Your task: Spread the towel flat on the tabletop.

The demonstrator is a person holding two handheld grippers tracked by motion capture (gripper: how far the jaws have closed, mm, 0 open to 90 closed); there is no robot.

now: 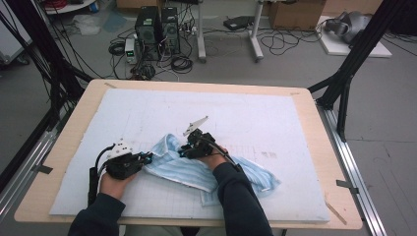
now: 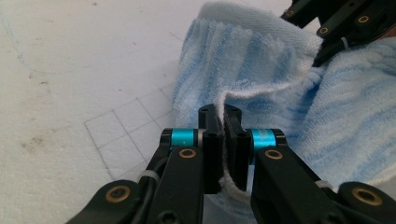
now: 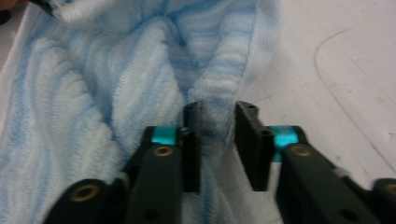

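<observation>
a pale blue foam mat (image 1: 255, 118) with a faint grid covers a light wooden table (image 1: 314, 128). on the grey floor beyond it stand 2 black computer towers (image 1: 157, 32) amid tangled black cables (image 1: 179, 61), with a small white box (image 1: 130, 49) beside them. white desk legs (image 1: 228, 34) rise farther back, near a cardboard box (image 1: 295, 14). black frame struts (image 1: 351, 59) stand at the right.
</observation>
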